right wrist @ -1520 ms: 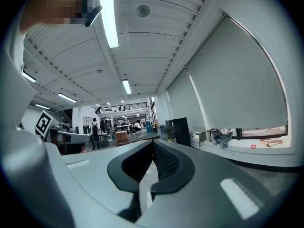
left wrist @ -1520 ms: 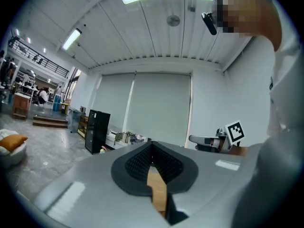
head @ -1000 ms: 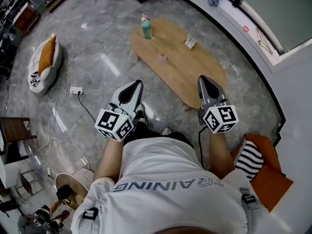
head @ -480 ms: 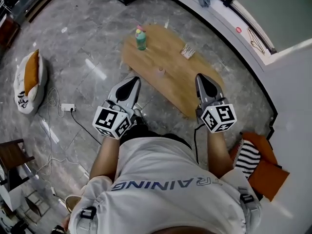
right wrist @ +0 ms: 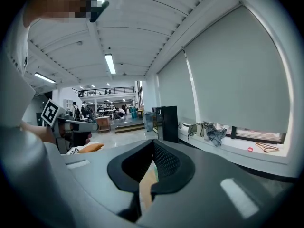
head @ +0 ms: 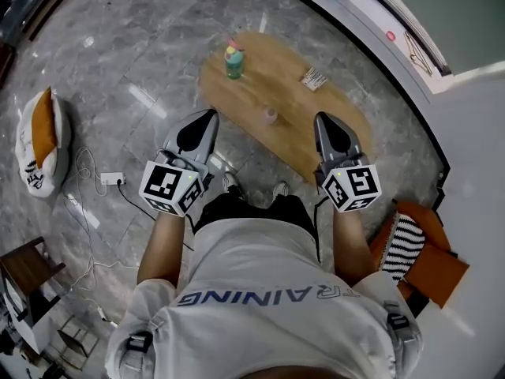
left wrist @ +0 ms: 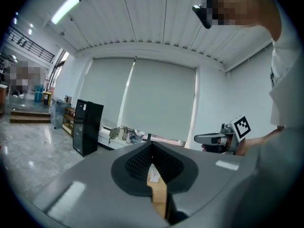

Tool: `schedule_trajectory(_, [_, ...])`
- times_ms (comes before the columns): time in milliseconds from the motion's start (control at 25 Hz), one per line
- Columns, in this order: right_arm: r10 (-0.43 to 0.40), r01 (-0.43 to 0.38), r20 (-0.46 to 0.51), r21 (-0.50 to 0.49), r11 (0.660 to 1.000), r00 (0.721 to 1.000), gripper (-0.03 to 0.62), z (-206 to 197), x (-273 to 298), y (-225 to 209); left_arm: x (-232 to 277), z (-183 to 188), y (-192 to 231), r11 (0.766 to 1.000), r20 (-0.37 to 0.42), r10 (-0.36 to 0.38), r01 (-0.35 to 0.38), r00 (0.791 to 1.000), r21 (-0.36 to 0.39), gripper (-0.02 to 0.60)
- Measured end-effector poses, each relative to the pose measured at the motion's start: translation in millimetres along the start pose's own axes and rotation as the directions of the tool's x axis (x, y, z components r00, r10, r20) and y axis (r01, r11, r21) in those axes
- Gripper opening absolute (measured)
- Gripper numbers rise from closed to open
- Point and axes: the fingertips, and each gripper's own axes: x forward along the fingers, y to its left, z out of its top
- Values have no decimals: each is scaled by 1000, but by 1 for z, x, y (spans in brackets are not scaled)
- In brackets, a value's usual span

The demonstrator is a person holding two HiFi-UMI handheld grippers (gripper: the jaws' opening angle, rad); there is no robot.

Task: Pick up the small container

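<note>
Hovering at the wooden table (head: 335,110), both tongs closed and empty.
The small container (head: 271,115) stands on the tabletop between the tips of the left gripper (head: 207,118) and the right gripper (head: 323,121), touching neither.

Small container (head: 271,115) stands on the table (head: 304,105), bottle (head: 233,60) beyond it.

Premises: a large open-plan commercial hall, office or studio type, with a lounge corner.

Evidence: polished grey stone-pattern floor (head: 142,61); ribbed white ceiling with strip lights (right wrist: 110,63); tall windows behind roller blinds (left wrist: 156,99); a railed mezzanine (right wrist: 107,90) above a far work area where people (right wrist: 76,111) stand among desks.

Lounge furnishing: low oval wooden coffee table (head: 296,129), floor cushion (head: 39,144), long white window ledge (head: 371,18) along the wall. A black cabinet (left wrist: 86,126) stands near that ledge. A power strip (head: 112,178) lies on the floor.
</note>
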Motion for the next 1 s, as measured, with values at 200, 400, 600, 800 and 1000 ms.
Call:
schedule_trajectory(200, [-10,10,5,19,1000,1000,14,0,2,-24,23,-5,-12,1000,-29,-11,11,1000,2,0])
schedule_trajectory(400, [-7,6,12,26,1000,1000,14,-4,-7,-48,37,-4,-32,1000,-44,-3,4,999,5,0])
schedule_trajectory(600, [34,-36,32,71,997,999,126,-3,-10,-70,53,-5,-50,1000,-45,-4,4,999,10,0])
schedule_trajectory(800, [32,-33,18,46,998,999,326,-5,-2,-85,66,-5,-56,1000,-49,-6,7,999,13,0])
schedule_trajectory(1000, [57,-57,-11,3,998,998,501,-9,6,-84,68,-3,-54,1000,-50,11,-11,999,9,0])
